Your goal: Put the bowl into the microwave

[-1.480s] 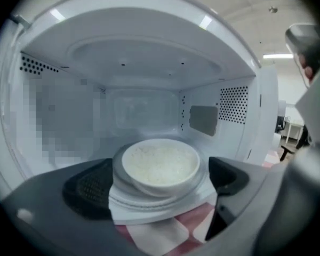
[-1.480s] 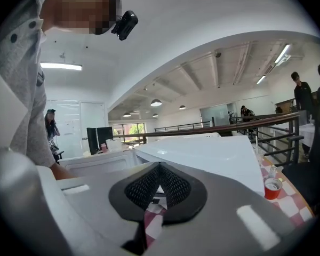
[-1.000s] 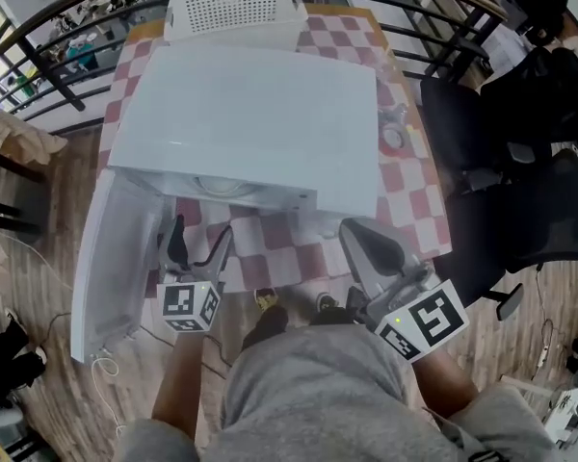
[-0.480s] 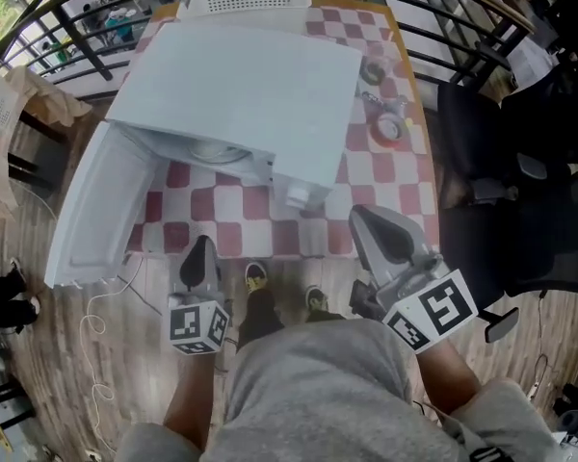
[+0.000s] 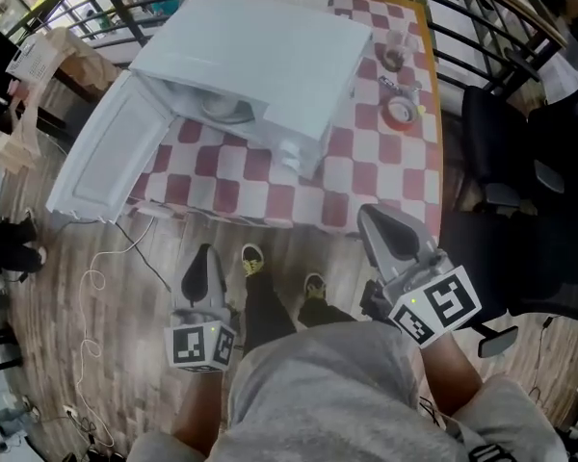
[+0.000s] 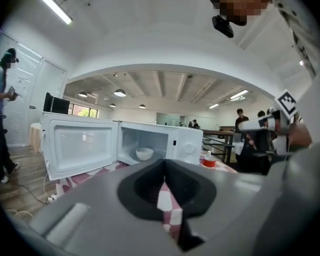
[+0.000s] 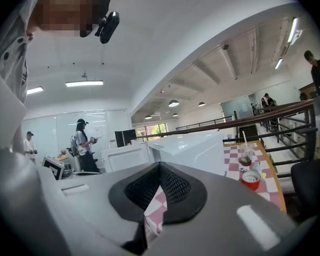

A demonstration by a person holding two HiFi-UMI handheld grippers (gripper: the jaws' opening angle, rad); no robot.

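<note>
Microwave [image 5: 270, 56]: white, set on the checked surface [image 5: 366, 176], its door [image 5: 106, 152] swung open to the left. Bowl [image 6: 144, 153]: white, seated inside the microwave cavity. Left gripper [image 5: 204, 258]: held over the floor, off the surface's near edge, jaws brought together with nothing gripped. Right gripper [image 5: 390, 234]: held just off the same edge, jaws closed and empty. Red round item [image 5: 398, 114]: placed right of the microwave.

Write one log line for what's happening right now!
bowl: inside microwave | door: open | left gripper: shut, empty | right gripper: shut, empty
</note>
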